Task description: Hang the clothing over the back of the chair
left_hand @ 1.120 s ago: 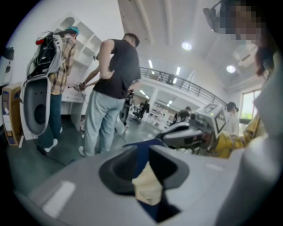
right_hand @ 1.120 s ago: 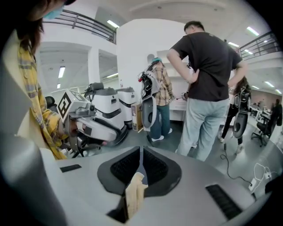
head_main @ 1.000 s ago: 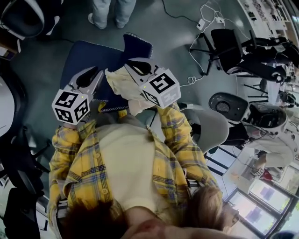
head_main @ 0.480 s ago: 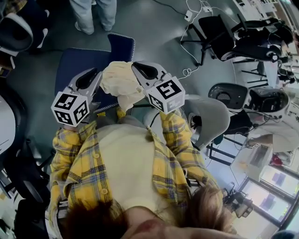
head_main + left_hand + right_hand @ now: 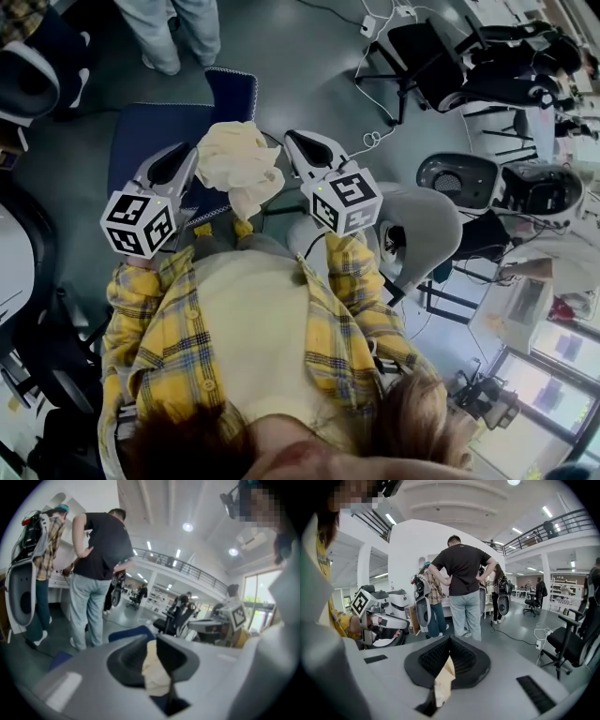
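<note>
Clothing (image 5: 239, 167), a cream bundle, hangs bunched above the blue chair (image 5: 150, 127). The left hand-held gripper (image 5: 182, 156) and right hand-held gripper (image 5: 296, 143) each pinch an edge of it (likely to spread it); which part is the chair's back is unclear.

The cream garment (image 5: 239, 164) was bunched so tightly in the head view that its kind, sleeves and collar could not be told. It covered part of the blue chair (image 5: 155, 131), whose legs lay out of sight beneath the seat. Where the left gripper (image 5: 186, 155) met the cloth could not be made out from above. Each gripper view showed only a narrow scrap of fabric pinched between the jaws, the rest hidden behind the gripper's body. The bystander (image 5: 173, 33) was cut off by the top edge, with only the legs showing.
</note>
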A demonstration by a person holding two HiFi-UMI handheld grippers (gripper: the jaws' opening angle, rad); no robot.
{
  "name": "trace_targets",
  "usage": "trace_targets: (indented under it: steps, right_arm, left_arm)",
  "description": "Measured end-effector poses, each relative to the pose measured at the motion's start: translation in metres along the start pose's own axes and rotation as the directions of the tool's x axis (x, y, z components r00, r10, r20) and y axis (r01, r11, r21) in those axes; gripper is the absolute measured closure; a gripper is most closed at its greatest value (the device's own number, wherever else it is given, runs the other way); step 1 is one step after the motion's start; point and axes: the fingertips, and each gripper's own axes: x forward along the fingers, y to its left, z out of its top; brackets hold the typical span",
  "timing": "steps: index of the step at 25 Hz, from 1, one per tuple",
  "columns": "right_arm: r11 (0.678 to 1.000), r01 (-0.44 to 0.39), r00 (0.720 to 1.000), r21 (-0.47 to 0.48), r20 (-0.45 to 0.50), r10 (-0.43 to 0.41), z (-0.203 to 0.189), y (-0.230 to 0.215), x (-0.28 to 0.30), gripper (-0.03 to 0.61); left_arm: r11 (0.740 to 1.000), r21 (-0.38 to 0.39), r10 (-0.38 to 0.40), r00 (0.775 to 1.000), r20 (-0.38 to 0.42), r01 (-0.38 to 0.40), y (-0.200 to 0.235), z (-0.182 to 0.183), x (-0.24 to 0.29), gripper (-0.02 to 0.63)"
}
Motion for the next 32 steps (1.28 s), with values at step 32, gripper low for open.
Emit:
trace_targets:
  steps: [32]
  right_arm:
    - [0.999, 0.018, 0.999, 0.05, -0.035, -0.017, -0.034, -0.015, -0.013, 0.565]
  left_arm:
    - [0.989, -0.108, 0.102, 0.995, -0.013, -0.103, 0.016, -0.028, -0.016, 0.552]
